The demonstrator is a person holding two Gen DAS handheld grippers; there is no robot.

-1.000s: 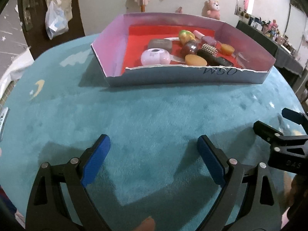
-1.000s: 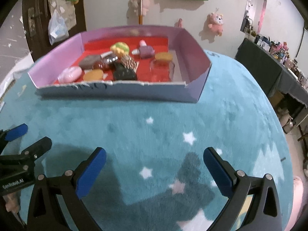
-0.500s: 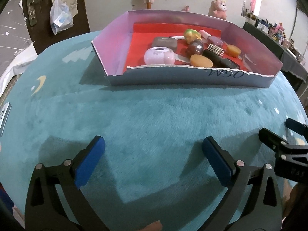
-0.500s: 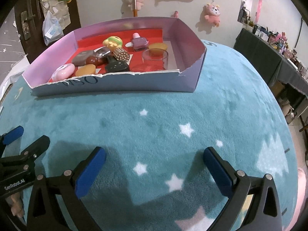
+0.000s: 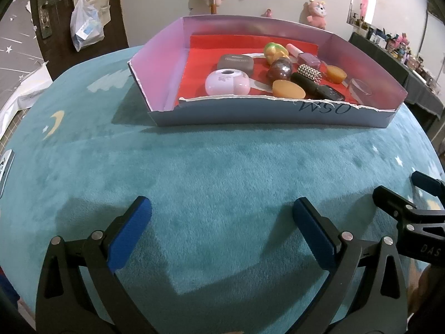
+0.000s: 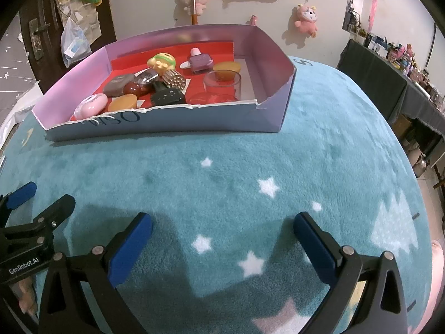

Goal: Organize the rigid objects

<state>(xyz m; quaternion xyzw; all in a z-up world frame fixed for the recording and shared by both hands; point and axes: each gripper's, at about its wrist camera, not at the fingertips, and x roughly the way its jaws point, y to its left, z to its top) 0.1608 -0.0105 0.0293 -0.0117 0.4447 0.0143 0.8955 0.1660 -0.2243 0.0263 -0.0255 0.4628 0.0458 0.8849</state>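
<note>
While both rigs point down at the teal plush cover (image 5: 222, 167) of the tabletop, I see the left gripper (image 5: 221, 224) nearest its camera, jaws wide apart and just opened out to that width, nothing between the blue pads (image 5: 129, 235) but bare plush. The right gripper (image 6: 222, 238) stands the same way: jaws spread wide, only star-printed cover between them. Each rig shows at the edge of the other's view, so they sit side by side, near but apart.

Past the jaws lies an empty stretch of cover, with white stars on the right side and a yellow moon (image 5: 54, 123) at the left.

Farther on sits the shallow cardboard box (image 5: 267, 115), torn along its near rim, red inside, with lettering on the near wall. All the rigid objects lie in it:
- pink-white round case (image 5: 226, 82), near left
- grey case (image 5: 235, 62), behind it
- amber oval soap (image 5: 287, 89), near middle
- dark glossy ball (image 5: 281, 69)
- black bottle (image 6: 167, 96) with a studded cap (image 6: 173, 80)
- yellow-green toy (image 6: 161, 61)
- purple bottle (image 6: 200, 62) with a pale cap
- amber cup-shaped piece (image 6: 226, 69)
- clear glass (image 6: 222, 85), right end

Behind the box: a wall with plush toys (image 6: 306, 18) hung on it, and a dark door (image 5: 44, 25) at left.
</note>
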